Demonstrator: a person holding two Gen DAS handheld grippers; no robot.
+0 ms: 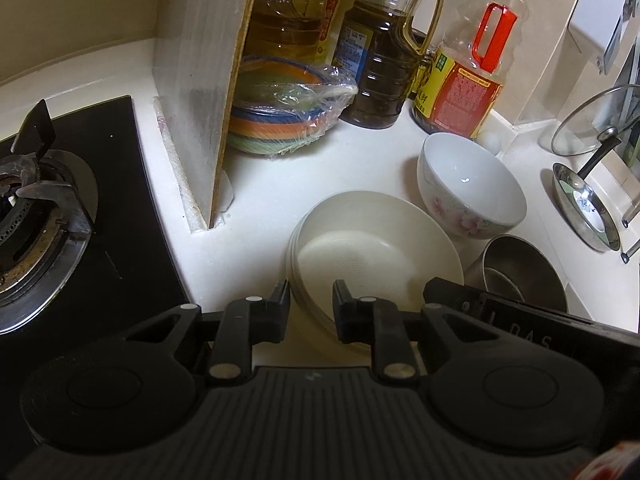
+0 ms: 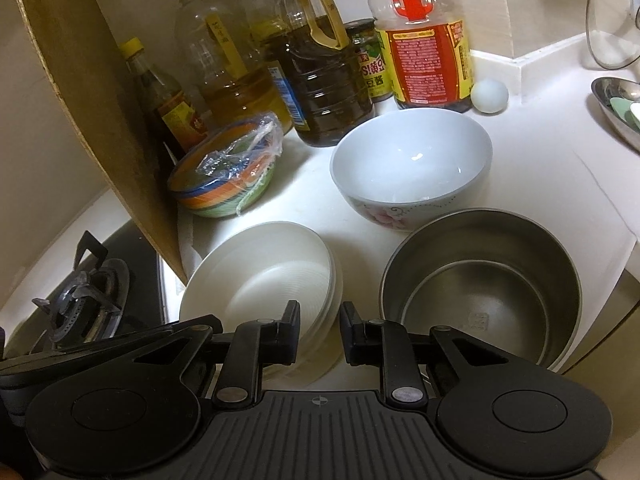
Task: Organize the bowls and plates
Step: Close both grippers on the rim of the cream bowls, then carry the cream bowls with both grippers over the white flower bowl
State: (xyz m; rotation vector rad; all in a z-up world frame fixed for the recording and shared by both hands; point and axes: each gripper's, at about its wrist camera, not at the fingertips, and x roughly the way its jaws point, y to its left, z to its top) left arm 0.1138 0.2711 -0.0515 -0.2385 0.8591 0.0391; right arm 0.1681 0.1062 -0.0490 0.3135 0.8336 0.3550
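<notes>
Dim, warm indoor light is falling from above, leaving the white stone surface (image 1: 280,184) brightest mid-frame. Small glare spots are glinting inside the white floral ceramic bowl (image 2: 412,160) and on the clear plastic oil bottles (image 2: 320,92). The black gas hob (image 1: 80,208) is sinking into shadow. Fisheye distortion is bending the upright beige board (image 2: 100,120) and darkening the corners. Focus is holding reasonably sharp; slight softness and compression noise are showing toward the edges.

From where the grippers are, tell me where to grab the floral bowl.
Take the floral bowl by its thin near rim, one finger inside, one outside, coming from above. It sits upright and empty; steel bowls crowd its front, bottles its back.
</notes>
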